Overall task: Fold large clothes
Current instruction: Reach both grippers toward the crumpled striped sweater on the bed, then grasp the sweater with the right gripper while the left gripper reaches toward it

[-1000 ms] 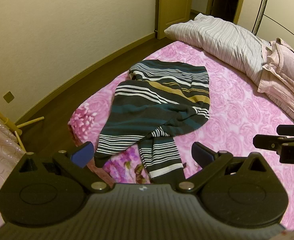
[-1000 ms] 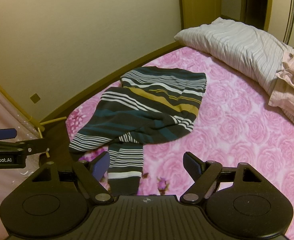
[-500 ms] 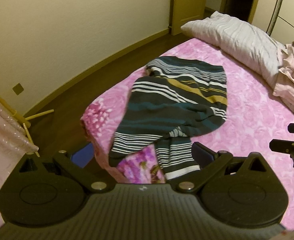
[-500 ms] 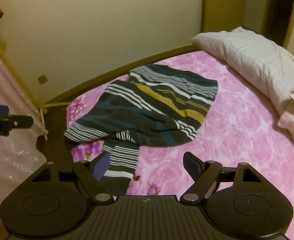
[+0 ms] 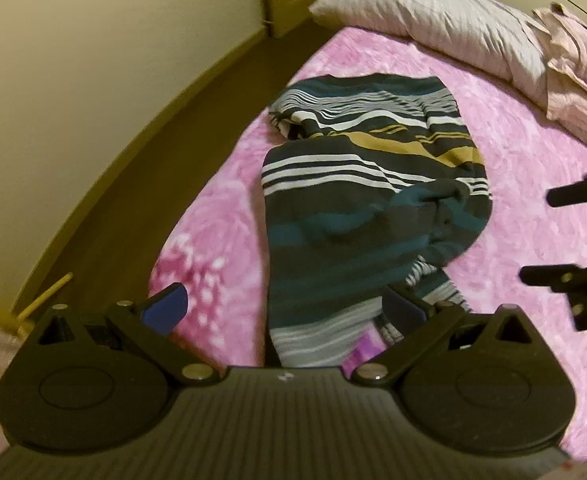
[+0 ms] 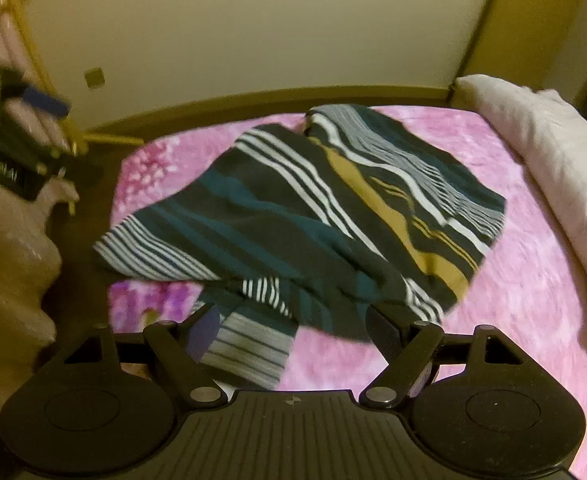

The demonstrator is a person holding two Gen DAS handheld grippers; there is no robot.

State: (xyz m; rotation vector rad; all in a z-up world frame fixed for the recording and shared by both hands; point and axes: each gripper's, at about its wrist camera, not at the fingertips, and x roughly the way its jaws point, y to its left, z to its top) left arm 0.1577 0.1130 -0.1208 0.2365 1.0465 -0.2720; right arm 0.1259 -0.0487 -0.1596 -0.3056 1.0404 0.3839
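Currently, striped garment [image 5: 365,200] lying crumpled near foot corner of bed [image 5: 533,208], sleeve trailing toward foot edge; folding not yet begun. Left gripper [image 5: 289,306] and right gripper [image 6: 293,322] both spread wide, grasping nothing. Pillow [image 5: 433,12] resting at head edge, obstructing nothing.

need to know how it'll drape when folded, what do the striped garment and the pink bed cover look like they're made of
Striped garment: looks like a soft matte knit, maybe jersey or light wool blend; it lies in limp rounded folds. Bed cover: seems plush fleece or velour, with a fuzzy, faintly shiny rose pattern. Blur leaves the weave unclear.
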